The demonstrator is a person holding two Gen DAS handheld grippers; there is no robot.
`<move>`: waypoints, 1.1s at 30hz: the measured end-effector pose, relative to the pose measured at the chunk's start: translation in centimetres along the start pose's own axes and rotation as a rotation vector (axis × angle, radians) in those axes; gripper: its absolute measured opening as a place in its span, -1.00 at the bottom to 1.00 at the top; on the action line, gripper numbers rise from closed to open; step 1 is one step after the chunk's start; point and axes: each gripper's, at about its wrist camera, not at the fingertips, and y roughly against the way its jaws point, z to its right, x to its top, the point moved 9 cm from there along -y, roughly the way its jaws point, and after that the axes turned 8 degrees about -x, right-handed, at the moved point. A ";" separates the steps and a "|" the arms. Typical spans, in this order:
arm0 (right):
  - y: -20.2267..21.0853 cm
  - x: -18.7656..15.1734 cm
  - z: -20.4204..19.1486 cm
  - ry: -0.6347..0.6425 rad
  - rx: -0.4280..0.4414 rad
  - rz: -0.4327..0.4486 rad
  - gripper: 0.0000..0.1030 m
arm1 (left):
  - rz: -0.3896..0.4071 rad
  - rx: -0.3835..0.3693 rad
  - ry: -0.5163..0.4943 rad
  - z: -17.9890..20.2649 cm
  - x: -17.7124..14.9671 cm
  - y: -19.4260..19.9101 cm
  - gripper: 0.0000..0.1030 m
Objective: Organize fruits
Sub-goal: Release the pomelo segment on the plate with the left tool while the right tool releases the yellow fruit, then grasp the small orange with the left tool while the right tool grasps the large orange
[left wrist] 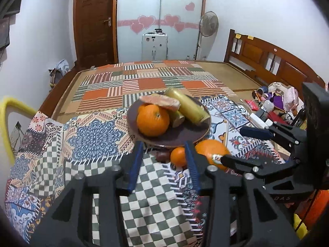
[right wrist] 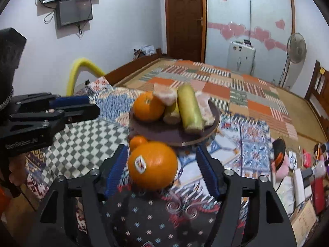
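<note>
Fruits on and beside the dark plate, both grippers spread wide and holding nothing.

Right gripper has its jaws wide apart around a large stickered orange, which sits on the patterned cloth between the blue pads; the left pad looks just beside the fruit, though blur makes contact hard to judge. Left gripper hovers with jaws equally wide over the checkered part of the cloth, gripping nothing. Just past the large orange lies a small orange, near the rim of the brown plate. On the plate rest another orange, two yellow-green cylindrical pieces and pale pinkish chunks. Farther right, clutter lies on the bed mat.
</note>
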 end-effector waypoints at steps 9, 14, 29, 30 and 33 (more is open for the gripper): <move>-2.7 -2.9 -1.2 -0.017 0.028 -0.072 0.35 | -0.071 -0.015 0.019 -0.5 -2.9 -2.1 -0.07; -3.0 -2.9 -1.4 -0.024 0.050 -0.054 0.23 | -0.118 -0.027 0.007 0.0 -4.5 -3.9 -0.07; 0.1 -2.5 2.5 -0.044 -0.016 0.022 0.12 | -0.152 -0.049 0.030 2.0 -4.3 -8.1 -0.07; 0.2 -2.5 2.7 -0.042 -0.010 0.022 0.12 | -0.152 -0.048 0.041 2.0 -4.3 -8.3 -0.07; 0.5 -2.8 2.8 -0.037 0.006 0.020 0.12 | -0.153 -0.043 0.056 2.1 -4.1 -8.8 -0.11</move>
